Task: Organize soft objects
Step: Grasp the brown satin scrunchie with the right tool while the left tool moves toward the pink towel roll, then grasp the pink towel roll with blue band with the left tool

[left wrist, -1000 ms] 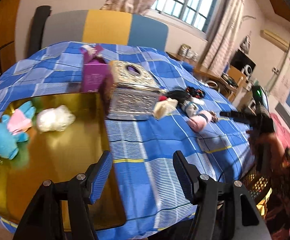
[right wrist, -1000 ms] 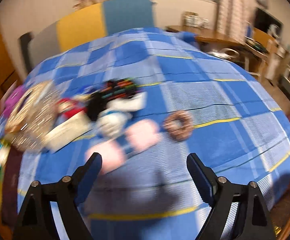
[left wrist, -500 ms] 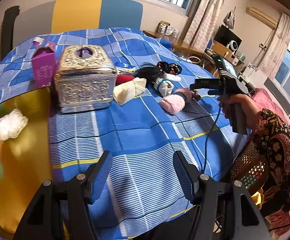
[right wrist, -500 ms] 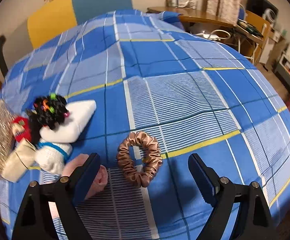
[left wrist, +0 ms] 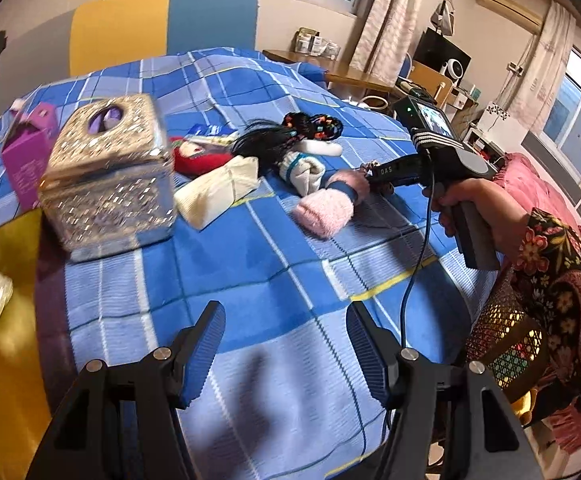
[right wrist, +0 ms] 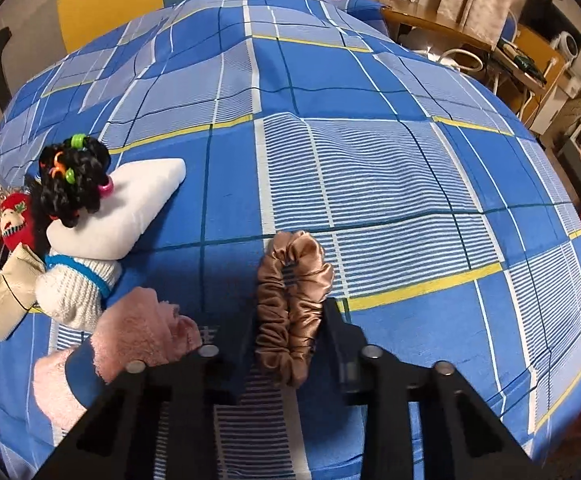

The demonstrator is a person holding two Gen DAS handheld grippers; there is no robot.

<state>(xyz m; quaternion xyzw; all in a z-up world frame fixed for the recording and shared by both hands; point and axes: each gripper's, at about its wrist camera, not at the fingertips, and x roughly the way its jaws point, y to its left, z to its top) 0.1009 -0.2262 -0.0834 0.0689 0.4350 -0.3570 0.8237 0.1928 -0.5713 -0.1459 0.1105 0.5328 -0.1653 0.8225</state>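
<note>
Jaws of our right gripper (right wrist: 288,330) having just closed, now squeezing the brown satin scrunchie (right wrist: 292,304) on the blue checked table (right wrist: 390,184), right of the pink sock (right wrist: 130,344), our left gripper (left wrist: 286,354) hanging wide over near cloth.

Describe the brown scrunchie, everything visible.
The brown scrunchie is a ring of gathered, shiny satin-like fabric in bronze-brown. It is squeezed into a narrow, elongated loop, with a slim gap left at its far end. It lies on the blue plaid cloth, just right of the pink fluffy sock. The right gripper has just been closing, and its jaws now pinch the scrunchie's near half from both sides; the far end sticks out beyond them.
</note>
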